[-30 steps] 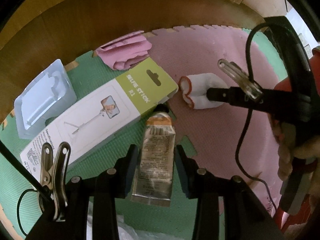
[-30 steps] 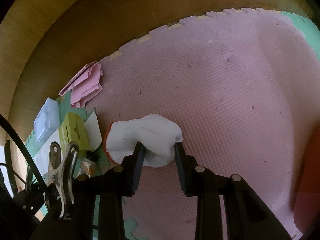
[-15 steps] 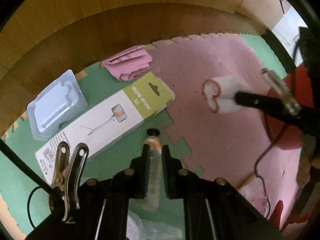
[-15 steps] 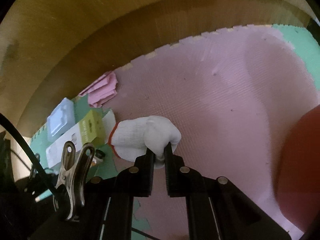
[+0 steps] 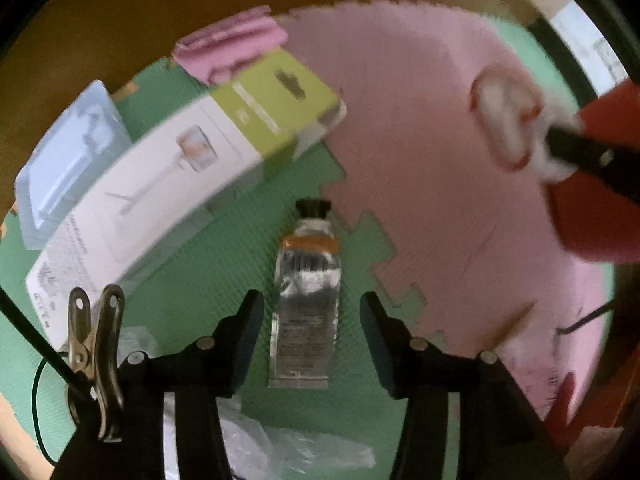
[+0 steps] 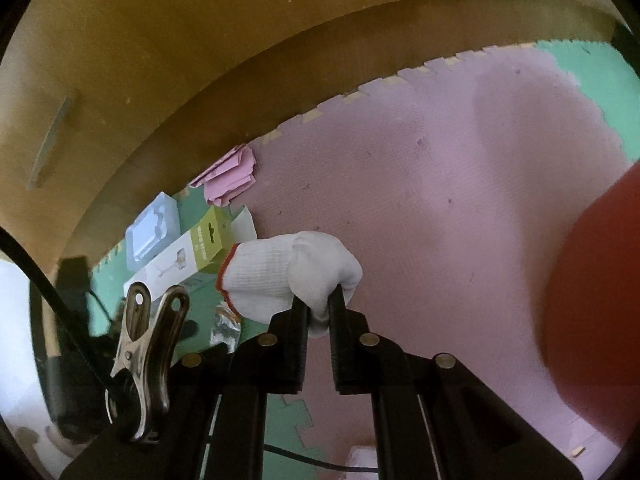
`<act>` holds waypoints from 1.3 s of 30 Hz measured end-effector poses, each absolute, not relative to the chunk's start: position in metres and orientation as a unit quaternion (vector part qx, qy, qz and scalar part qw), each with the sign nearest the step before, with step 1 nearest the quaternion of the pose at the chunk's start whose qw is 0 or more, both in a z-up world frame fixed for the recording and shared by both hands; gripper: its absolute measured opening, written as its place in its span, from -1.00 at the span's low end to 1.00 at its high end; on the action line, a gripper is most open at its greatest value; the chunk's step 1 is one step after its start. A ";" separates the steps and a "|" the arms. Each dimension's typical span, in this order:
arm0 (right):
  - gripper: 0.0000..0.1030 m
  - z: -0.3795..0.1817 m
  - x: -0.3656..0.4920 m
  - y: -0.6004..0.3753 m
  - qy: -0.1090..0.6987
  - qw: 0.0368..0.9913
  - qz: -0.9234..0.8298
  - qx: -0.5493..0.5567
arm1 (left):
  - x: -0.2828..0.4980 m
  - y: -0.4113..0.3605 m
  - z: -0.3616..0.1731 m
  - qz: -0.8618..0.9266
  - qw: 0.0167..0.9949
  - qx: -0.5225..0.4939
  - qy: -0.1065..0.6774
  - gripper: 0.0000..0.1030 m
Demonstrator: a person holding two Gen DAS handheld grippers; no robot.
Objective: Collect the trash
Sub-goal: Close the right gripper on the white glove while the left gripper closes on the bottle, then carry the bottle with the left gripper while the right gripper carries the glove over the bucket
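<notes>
Home interior, floor-level play or living area. Floor covered with interlocking foam puzzle mats: pink tile (image 6: 460, 200) joined by toothed edges to green tile (image 5: 208, 280). Wood-grain wall panel or furniture side (image 6: 160, 60) borders mats. Household clutter on mats: selfie-stick retail box (image 5: 192, 168), clear plastic blister tray (image 5: 68, 160), folded pink paper (image 5: 232, 48), squeezed tube (image 5: 306, 296), crumpled clear plastic bag (image 5: 280, 448), white knitted glove (image 6: 292, 276).
</notes>
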State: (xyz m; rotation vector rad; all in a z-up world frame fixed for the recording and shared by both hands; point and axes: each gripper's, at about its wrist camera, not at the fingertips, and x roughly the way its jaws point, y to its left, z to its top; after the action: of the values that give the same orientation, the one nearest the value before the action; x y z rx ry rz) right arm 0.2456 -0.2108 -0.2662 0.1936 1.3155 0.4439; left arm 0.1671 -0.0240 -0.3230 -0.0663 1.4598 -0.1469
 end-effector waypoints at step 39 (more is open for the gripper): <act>-0.80 -0.097 0.154 -0.273 0.571 0.798 0.181 0.067 | 0.091 -0.037 -0.077 -0.104 0.846 -0.040 0.521 -0.27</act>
State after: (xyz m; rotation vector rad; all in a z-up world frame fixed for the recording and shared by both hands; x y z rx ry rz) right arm 0.1541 -0.2734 -0.0967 0.1432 1.2260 0.3890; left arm 0.0912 -0.0368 -0.0773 -0.0847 1.0996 -0.2194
